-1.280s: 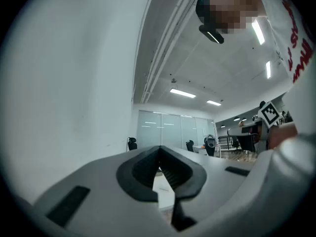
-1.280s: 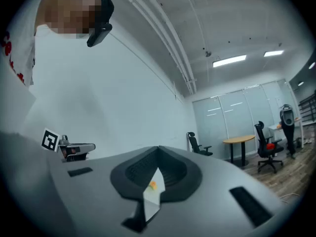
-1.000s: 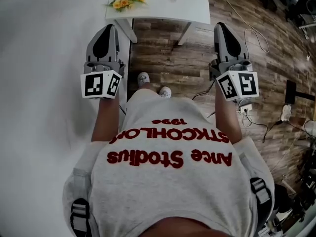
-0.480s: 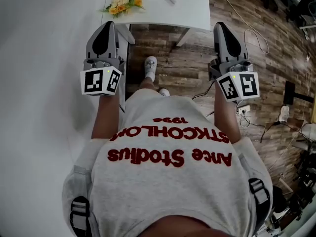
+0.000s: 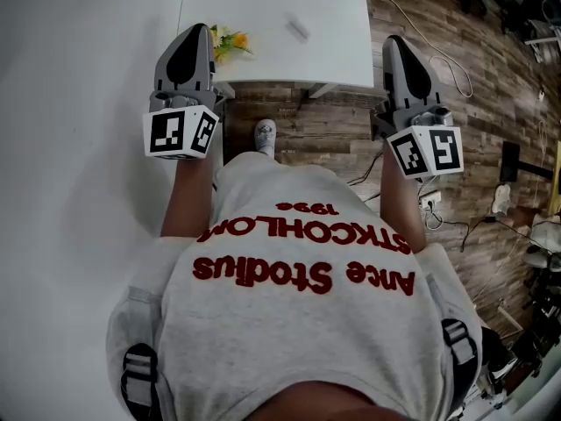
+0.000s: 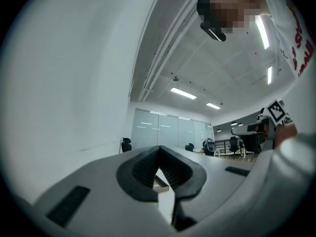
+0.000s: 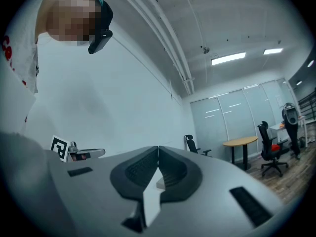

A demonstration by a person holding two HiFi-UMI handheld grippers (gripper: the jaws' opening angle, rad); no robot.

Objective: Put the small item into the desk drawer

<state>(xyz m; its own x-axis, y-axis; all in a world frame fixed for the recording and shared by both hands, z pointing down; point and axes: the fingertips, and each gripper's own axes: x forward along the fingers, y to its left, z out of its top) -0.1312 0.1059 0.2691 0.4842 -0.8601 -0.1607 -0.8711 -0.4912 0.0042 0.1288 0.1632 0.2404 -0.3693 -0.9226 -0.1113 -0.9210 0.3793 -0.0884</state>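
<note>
A white desk [image 5: 263, 55] stands ahead at the top of the head view. On its top lies a small pale item [image 5: 298, 30], right of a little bunch of yellow flowers [image 5: 231, 42]. No drawer shows from here. My left gripper [image 5: 194, 32] is held level over the desk's left front corner, beside the flowers. Its jaws are shut and empty in the left gripper view [image 6: 159, 149]. My right gripper [image 5: 396, 42] hangs off the desk's right front corner, over the floor. Its jaws meet with nothing between them [image 7: 158, 148].
A white wall [image 5: 70, 147] runs close along the left. Wood floor with cables [image 5: 443, 64] and a power strip [image 5: 431, 202] lies to the right. One shoe [image 5: 265, 135] is under the desk's edge. Office chairs [image 7: 272, 152] and a round table [image 7: 240, 143] stand far off.
The person has stepped toward the desk, which now sits lower and larger in the head view. Both grippers came forward with it, the left one reaching the desk's corner. Jaws stayed shut.
</note>
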